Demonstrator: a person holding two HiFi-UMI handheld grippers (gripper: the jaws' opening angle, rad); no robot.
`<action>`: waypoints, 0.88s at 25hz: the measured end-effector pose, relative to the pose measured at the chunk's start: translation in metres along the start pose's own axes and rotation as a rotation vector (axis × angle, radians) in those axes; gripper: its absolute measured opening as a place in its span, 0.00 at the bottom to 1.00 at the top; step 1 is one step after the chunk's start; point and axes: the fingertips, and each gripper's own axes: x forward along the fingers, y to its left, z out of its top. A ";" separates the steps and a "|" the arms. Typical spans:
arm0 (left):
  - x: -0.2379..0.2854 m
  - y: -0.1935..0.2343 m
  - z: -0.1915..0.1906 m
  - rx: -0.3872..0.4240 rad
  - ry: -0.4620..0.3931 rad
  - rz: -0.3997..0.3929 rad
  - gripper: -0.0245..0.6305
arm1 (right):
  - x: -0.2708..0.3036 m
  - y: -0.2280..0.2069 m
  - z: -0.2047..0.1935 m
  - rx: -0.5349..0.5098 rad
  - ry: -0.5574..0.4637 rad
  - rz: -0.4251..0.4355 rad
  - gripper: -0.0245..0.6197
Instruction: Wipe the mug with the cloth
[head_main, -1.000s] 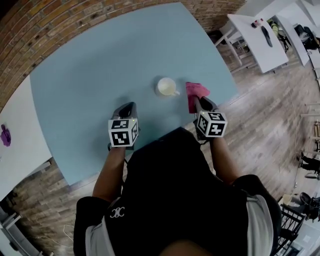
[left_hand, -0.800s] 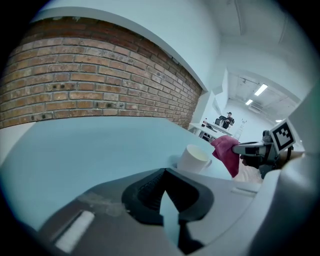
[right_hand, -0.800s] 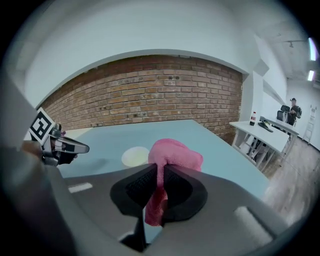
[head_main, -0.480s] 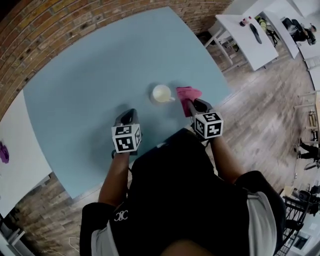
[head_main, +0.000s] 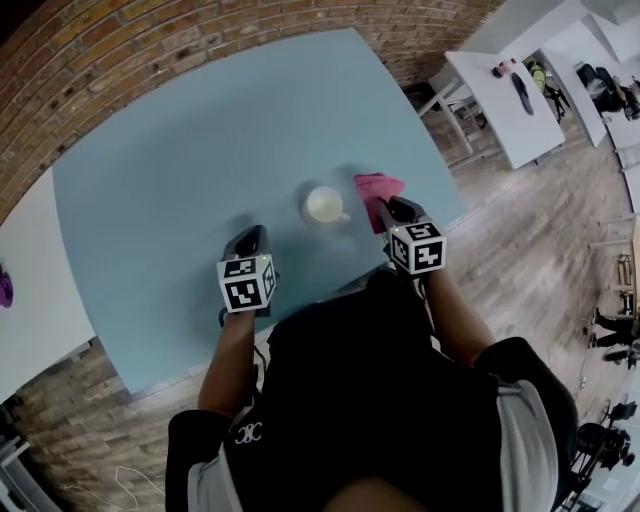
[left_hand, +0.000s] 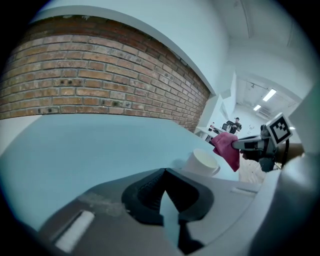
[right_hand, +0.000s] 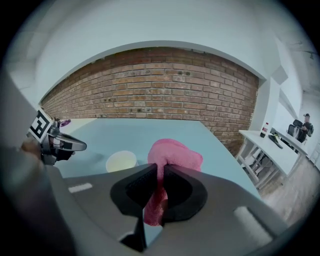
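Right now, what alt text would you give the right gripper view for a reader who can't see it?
The right gripper is shut on a pink cloth, held above a blue table. A white mug stands left of the cloth, with the left gripper farther left and a brick wall behind.

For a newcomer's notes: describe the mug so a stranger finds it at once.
Start from the big light-blue table by the brick wall. Toward its near edge stands the mug. It is white and round; the cloth beside it is pink, in the right gripper.
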 end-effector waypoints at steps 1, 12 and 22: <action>0.001 -0.001 0.000 -0.002 -0.003 0.018 0.05 | 0.004 -0.005 0.004 -0.010 -0.005 0.013 0.10; 0.004 -0.036 -0.009 -0.097 -0.030 0.233 0.05 | 0.040 -0.071 0.026 -0.046 -0.067 0.215 0.10; 0.032 -0.107 -0.012 -0.164 -0.045 0.432 0.05 | 0.046 -0.116 0.015 -0.076 -0.134 0.458 0.10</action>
